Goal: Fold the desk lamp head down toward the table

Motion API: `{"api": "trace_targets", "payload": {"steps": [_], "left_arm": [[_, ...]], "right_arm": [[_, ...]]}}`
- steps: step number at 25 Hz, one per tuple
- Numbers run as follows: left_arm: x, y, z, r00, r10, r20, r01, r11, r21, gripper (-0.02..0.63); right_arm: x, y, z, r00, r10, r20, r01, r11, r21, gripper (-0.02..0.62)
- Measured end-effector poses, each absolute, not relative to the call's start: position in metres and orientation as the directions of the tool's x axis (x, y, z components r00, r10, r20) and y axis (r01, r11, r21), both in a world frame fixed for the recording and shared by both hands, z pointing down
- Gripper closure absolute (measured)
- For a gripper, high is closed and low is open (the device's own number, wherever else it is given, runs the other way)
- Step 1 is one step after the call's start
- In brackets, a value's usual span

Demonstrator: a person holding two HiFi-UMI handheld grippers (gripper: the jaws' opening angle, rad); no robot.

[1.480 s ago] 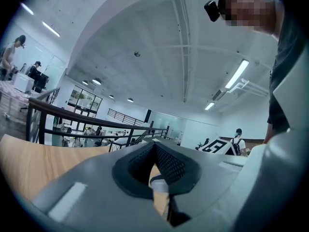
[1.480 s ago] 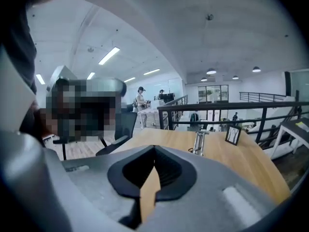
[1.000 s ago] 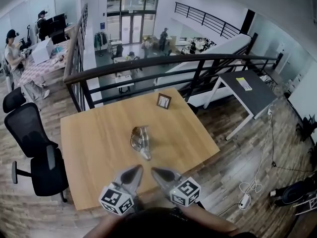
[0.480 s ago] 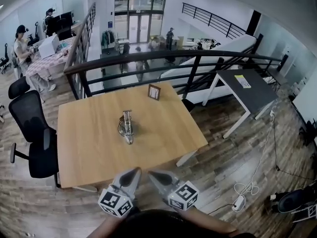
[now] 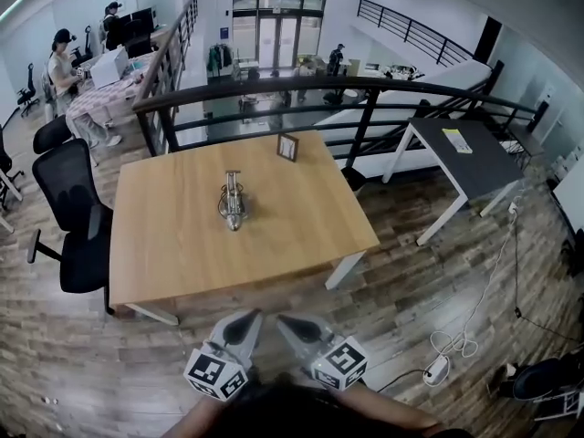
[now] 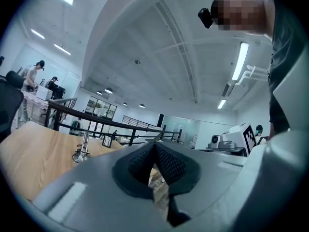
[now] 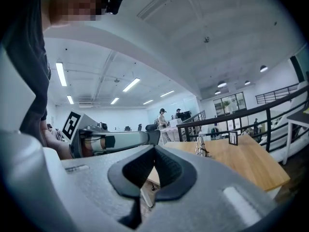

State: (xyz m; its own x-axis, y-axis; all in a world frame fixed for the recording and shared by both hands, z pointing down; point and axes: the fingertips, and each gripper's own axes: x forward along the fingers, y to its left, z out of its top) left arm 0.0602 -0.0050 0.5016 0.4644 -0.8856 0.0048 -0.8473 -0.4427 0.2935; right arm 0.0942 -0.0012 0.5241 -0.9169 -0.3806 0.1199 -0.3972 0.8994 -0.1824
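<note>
At the far left, a black wheeled office chair (image 5: 78,217) stands on the wood-plank floor (image 5: 55,372), just beside the left edge of a large square light-wood table (image 5: 301,217). The task's thing, a small silver metal desk lamp (image 5: 232,201), stands on that table a little left of its middle, well clear of every edge. In both gripper views its thin stem rises upright from the base; how its head is angled is too small to tell.

Nearer the person, the grey left gripper (image 5: 253,317) with its black-and-white marker cube is held over the floor, short of the table's near edge and well apart from the lamp. Its dark ribbed pads meet at the tips with nothing between them – jaws together, empty. Just beside it, the grey right gripper (image 5: 282,320) points the same way, toward the table. Its jaws are likewise pressed together and hold nothing. The two grippers sit close side by side without touching.

At the table's far edge a small dark-framed picture (image 5: 287,147) stands upright. Behind it runs a black metal railing (image 5: 383,85). Further right is a dark-topped desk with white legs (image 5: 465,153), and on the floor at the lower right lies a white cable (image 5: 465,343) – loosely coiled.
</note>
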Motion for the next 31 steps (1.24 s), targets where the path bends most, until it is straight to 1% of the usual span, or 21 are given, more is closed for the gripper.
{"api": "trace_targets", "payload": {"steps": [5,15,26,31], "left_arm": [[0.069,0.011,0.496,0.462,-0.887,-0.001,-0.856,-0.446,0.262,0.604],[0.067,0.032,0.485,0.422,-0.906,-0.022,-0.877,-0.414,0.245,0.604],[0.073,0.038,0.479,0.431,-0.902,-0.029,-0.873,-0.424,0.242,0.604],[0.082,0.035,0.483,0.436,-0.899,-0.029,-0.87,-0.43,0.243,0.604]], "right_arm": [[0.096,0.012,0.511,-0.926,-0.368,0.086,-0.377,0.911,-0.169,0.592],[0.09,0.035,0.501,-0.941,-0.328,0.082,-0.336,0.933,-0.131,0.592],[0.093,0.038,0.497,-0.938,-0.336,0.082,-0.345,0.929,-0.135,0.592],[0.106,0.034,0.498,-0.933,-0.351,0.078,-0.359,0.924,-0.131,0.592]]}}
